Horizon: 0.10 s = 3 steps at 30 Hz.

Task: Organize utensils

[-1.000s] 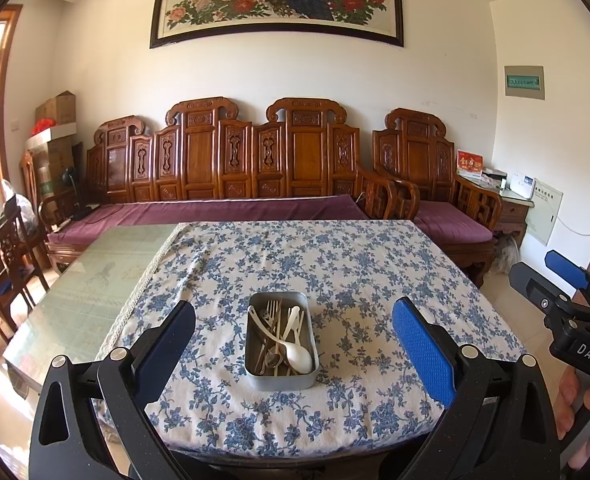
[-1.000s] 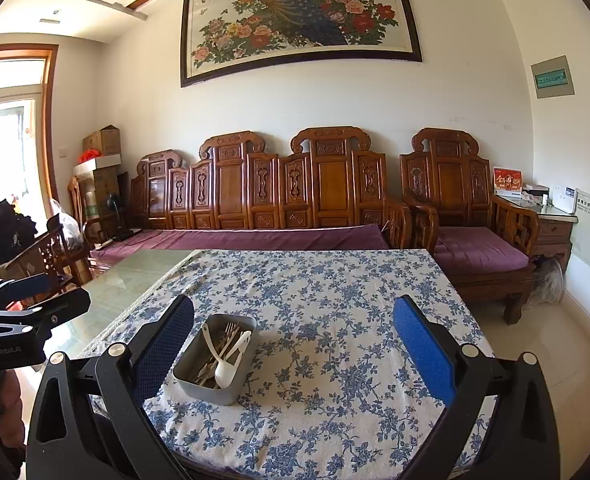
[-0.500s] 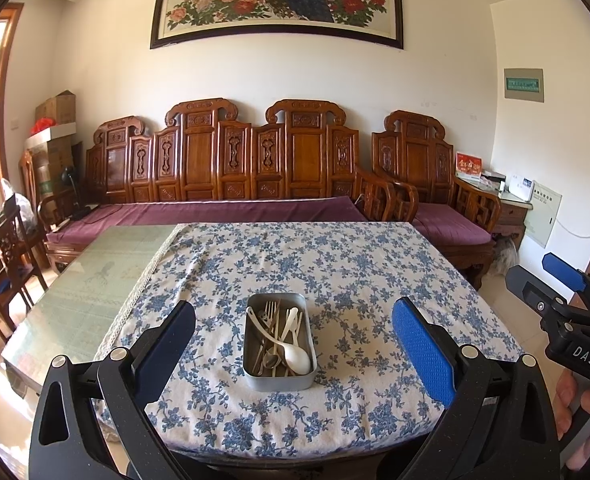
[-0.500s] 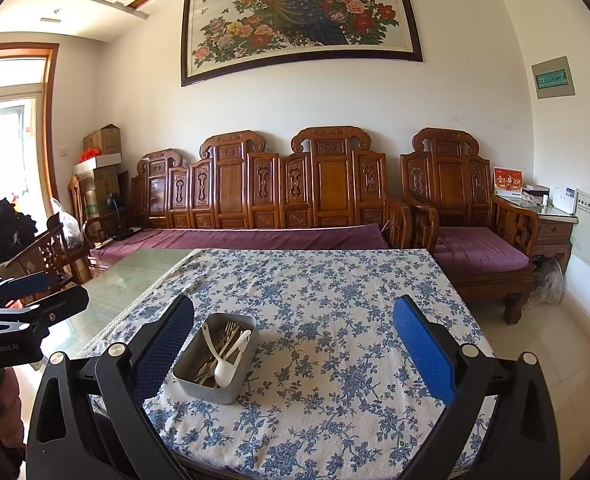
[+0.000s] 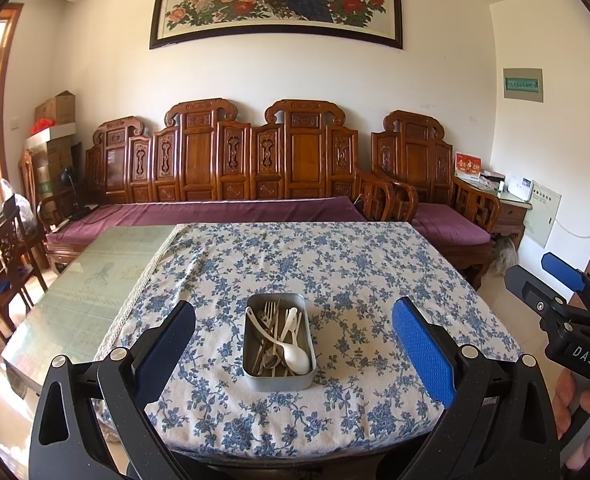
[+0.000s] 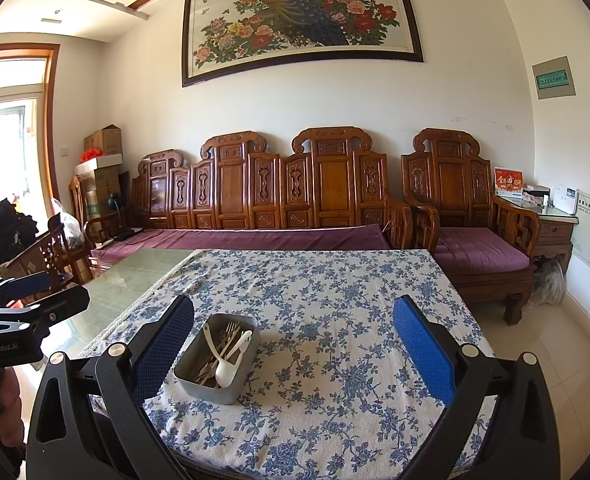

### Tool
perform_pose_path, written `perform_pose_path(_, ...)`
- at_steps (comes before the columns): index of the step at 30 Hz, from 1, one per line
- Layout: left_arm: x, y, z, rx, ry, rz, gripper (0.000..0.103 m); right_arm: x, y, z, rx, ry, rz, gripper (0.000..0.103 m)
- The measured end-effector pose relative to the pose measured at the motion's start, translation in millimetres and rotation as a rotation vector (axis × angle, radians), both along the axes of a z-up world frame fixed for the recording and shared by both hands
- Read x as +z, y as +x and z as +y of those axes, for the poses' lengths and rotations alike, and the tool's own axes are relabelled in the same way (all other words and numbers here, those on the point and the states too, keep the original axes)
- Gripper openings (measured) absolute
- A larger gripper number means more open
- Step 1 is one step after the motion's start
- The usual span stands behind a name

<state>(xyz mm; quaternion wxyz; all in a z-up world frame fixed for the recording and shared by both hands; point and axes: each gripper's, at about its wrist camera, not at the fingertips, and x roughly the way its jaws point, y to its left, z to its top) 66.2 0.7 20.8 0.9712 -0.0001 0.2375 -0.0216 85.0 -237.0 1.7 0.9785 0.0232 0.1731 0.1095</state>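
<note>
A grey metal tin (image 5: 255,376) stands on the blue floral tablecloth near the table's front edge. In it lie a white plastic spoon (image 5: 295,354), a white fork, metal forks (image 5: 269,312) and other utensils. The tin also shows in the right wrist view (image 6: 207,384), left of centre. My left gripper (image 5: 293,344) is open and empty, held back from the table and facing the tin. My right gripper (image 6: 293,344) is open and empty, to the right of the tin. Each gripper shows at the edge of the other's view.
The table (image 5: 95,280) has bare glass on its left part and the floral cloth (image 5: 355,280) on the rest. A carved wooden sofa (image 5: 235,168) with purple cushions stands behind it. Wooden chairs (image 5: 3,256) stand at the left, an armchair (image 6: 467,216) at the right.
My left gripper has pulled back and risen slightly, so the tin sits a little farther away in its view. The right gripper has hardly moved.
</note>
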Motion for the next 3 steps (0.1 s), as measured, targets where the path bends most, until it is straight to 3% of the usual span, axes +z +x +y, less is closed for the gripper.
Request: perform_pose_path(3, 0.5, 0.1, -1.2, -0.002, -0.002, -0.001, 0.095, -0.1, 0.6, -0.4, 0.001, -0.002, 0.000, 0.100)
